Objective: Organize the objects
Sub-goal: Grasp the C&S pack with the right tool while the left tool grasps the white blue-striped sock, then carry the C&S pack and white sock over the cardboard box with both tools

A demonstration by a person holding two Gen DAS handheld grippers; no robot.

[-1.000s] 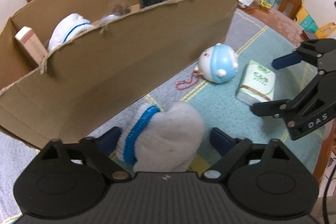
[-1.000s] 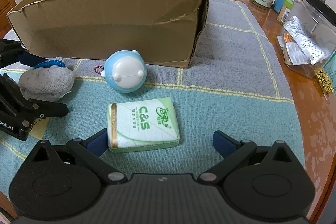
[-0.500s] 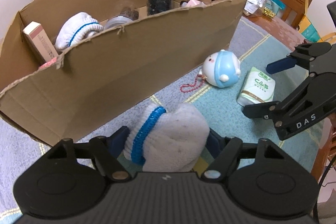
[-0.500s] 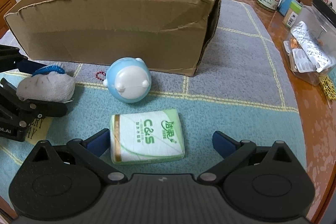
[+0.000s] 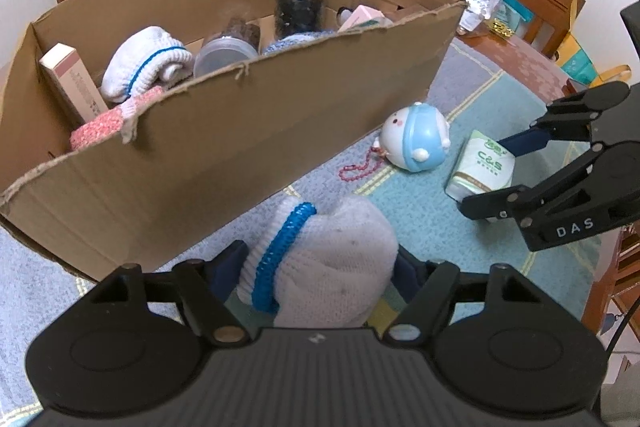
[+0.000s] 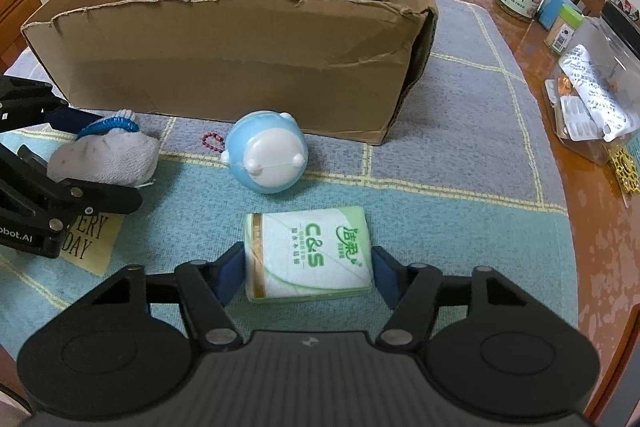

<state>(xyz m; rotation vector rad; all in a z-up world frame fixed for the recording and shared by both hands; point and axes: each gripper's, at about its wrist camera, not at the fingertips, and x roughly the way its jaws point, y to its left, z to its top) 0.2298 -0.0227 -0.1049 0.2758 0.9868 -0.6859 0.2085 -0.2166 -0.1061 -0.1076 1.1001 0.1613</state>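
Since a second ago: both sets of jaws have drawn in around their targets; the tissue pack, then lying loose in a wide gap, is now bracketed on both ends.
Left hand-held gripper [image 5: 320,267]: closing, its blue pads against the flanks of the rolled sock [image 5: 324,263], which bulges up between them and appears gripped, probably squeezed this far because it is soft and would slip out of a looser hold.
Right hand-held gripper [image 6: 308,273]: closing on the tissue pack [image 6: 308,259], pads at or just touching its short ends; taking it endwise keeps the flat pack level.
Where the things lie: sock and pack both on the mat [image 6: 460,187] over the desk [image 6: 592,219], in front of the cardboard box [image 6: 224,59]; the round blue toy [image 6: 266,157] sits between them, near the box wall.
Box contents: another sock, a dark-filled jar, a slim carton.
Likely step: secure both grips, then lift each over the near wall into the box.
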